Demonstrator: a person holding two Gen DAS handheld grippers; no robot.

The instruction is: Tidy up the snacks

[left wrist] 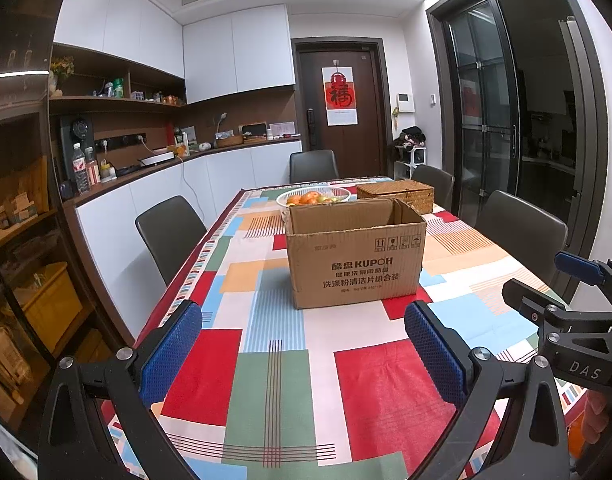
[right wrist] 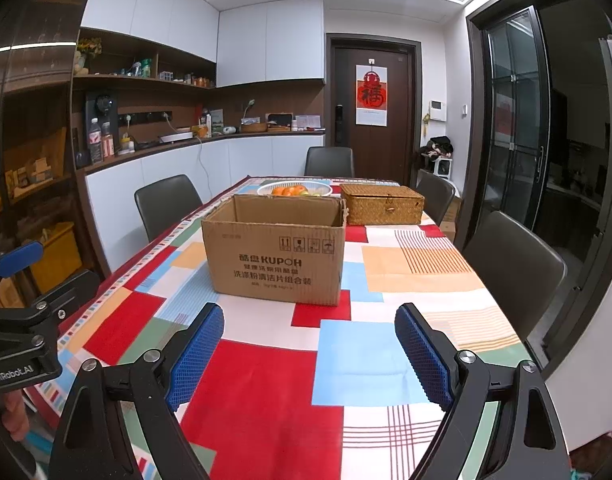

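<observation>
Left wrist view: my left gripper (left wrist: 303, 344) is spread wide, nothing between the blue mesh-textured pads, hovering over the near end of the tabletop (left wrist: 265, 380). Cardboard box (left wrist: 356, 252) sits straight ahead and slightly right of it, top flaps open, long axis running across my line of sight, printed long side facing me. Can't see inside from here, so no snacks confirmed. Beyond the box: white openwork fruit basket (left wrist: 316, 196) with oranges, and a lidded woven wicker case (left wrist: 396, 194) to its right. My right gripper (left wrist: 578, 280) shows at the right edge, level with the left one.

Right wrist view: right gripper (right wrist: 310, 346) is also wide apart and holds nothing. Box (right wrist: 275, 254) lies ahead and a bit left, well apart from the pads. Both grippers look about equally far off, so the box sits between them; I'd judge either could reach it, or both could take one short end each. Corrugated board, rigid, slightly frayed top edge, rectangular. Wicker case (right wrist: 382, 204) is behind-right of the box, fruit basket (right wrist: 293, 189) directly behind. The cloth on the tabletop is a smooth patchwork print of red, blue, green and orange blocks.
</observation>
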